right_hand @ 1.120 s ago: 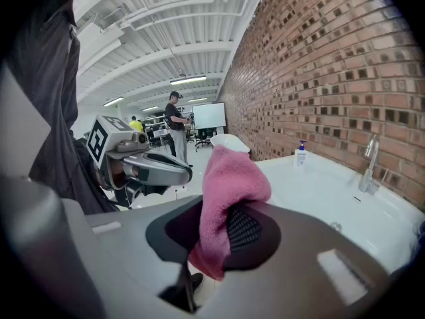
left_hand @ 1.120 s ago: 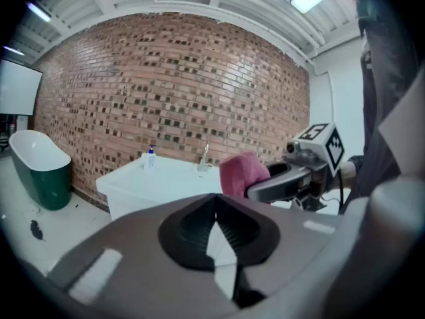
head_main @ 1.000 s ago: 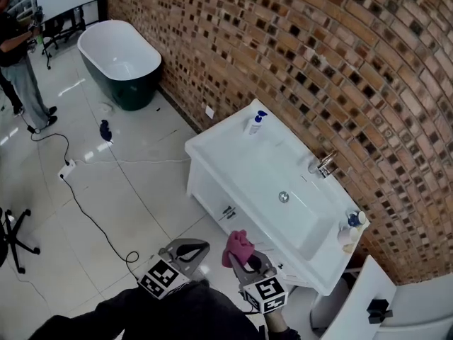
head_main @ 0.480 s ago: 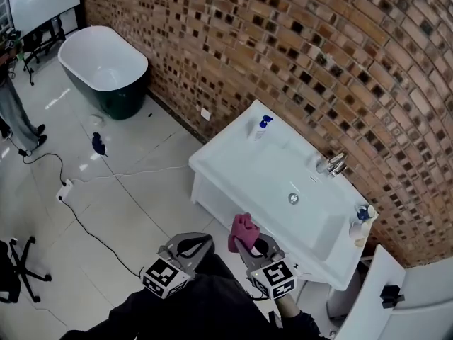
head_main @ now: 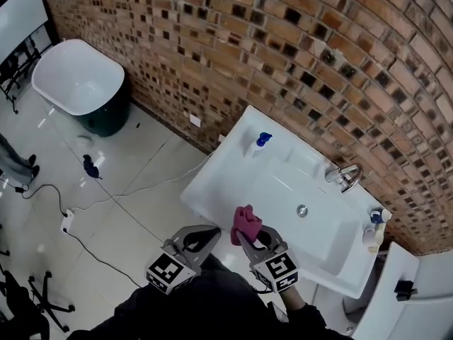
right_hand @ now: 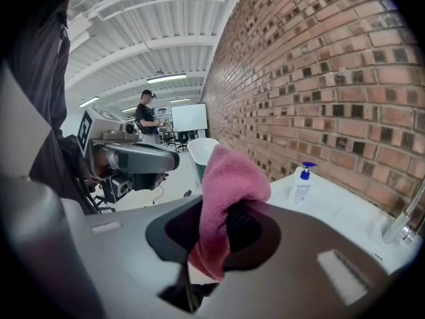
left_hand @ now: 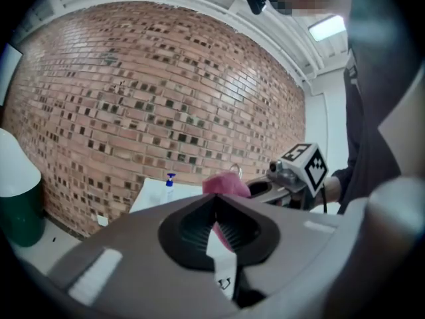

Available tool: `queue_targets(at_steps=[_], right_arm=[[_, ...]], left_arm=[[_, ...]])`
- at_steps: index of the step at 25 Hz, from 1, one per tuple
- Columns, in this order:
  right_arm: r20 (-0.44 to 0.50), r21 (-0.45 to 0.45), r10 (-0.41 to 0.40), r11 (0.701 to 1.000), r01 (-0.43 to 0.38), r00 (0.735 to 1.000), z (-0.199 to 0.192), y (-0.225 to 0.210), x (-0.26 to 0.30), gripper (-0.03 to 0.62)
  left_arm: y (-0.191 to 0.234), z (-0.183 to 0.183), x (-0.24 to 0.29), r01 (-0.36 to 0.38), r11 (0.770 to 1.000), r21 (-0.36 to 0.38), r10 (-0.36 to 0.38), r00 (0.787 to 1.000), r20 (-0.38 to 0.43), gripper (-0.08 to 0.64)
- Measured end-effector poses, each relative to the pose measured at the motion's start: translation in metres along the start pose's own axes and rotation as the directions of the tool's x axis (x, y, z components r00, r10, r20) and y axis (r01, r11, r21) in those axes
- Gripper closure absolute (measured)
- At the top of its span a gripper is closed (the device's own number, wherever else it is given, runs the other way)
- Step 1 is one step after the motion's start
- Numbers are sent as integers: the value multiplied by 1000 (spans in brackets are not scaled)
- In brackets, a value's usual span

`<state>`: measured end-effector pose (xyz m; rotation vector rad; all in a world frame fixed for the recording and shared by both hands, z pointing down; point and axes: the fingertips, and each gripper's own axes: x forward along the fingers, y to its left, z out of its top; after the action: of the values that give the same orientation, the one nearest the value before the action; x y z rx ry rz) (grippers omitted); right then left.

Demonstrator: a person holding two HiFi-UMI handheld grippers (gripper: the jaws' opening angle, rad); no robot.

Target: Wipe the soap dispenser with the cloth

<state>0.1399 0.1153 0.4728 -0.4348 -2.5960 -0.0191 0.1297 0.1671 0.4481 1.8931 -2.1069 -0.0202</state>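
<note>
The soap dispenser (head_main: 259,144), a white bottle with a blue pump, stands at the far left corner of the white sink counter (head_main: 225,179); it also shows in the left gripper view (left_hand: 169,186) and the right gripper view (right_hand: 303,182). My right gripper (head_main: 248,235) is shut on a pink cloth (head_main: 245,223), which bunches up out of the jaws (right_hand: 222,208). It hovers over the counter's near edge, well short of the dispenser. My left gripper (head_main: 209,235) is shut and empty, just left of the right one, off the counter's front.
A chrome faucet (head_main: 343,176) stands at the back of the basin with its drain (head_main: 302,210). Small bottles (head_main: 374,227) sit at the counter's right end. A brick wall (head_main: 283,62) runs behind. A white bathtub (head_main: 78,83) and cables (head_main: 85,200) lie on the tiled floor at left.
Both grippers and the view have moved toward the sink; the counter now lies directly under the right gripper's cloth. The cloth stays held and the left gripper stays shut.
</note>
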Motion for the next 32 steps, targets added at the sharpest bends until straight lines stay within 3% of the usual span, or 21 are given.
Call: queue_targets(at_steps=[5, 8, 15, 19, 22, 26, 32], right_arm=[[-8, 56, -64, 996, 65, 998, 18, -70, 44, 518], [-24, 74, -107, 991, 108, 994, 25, -103, 58, 518], [-129, 139, -280, 945, 297, 951, 16, -191, 78, 519], [-180, 143, -374, 905, 401, 910, 32, -237, 88, 520], [-256, 63, -422, 891, 450, 870, 48, -263, 99, 518], [-393, -103, -447, 890, 444, 804, 58, -286, 123, 520], [-515, -191, -470, 878, 439, 717, 49, -285, 144, 520]], left_arm=[[68, 33, 48, 48, 999, 3, -48, 999, -27, 560], [96, 34, 71, 77, 997, 3, -77, 995, -57, 560], [135, 41, 124, 244, 970, -15, -243, 960, -141, 560], [160, 49, 150, 364, 931, -9, -360, 917, -171, 560], [184, 58, 164, 443, 897, 2, -434, 880, -191, 560], [215, 69, 178, 516, 857, -8, -506, 838, -204, 560], [237, 65, 190, 600, 800, -20, -586, 773, -242, 560]])
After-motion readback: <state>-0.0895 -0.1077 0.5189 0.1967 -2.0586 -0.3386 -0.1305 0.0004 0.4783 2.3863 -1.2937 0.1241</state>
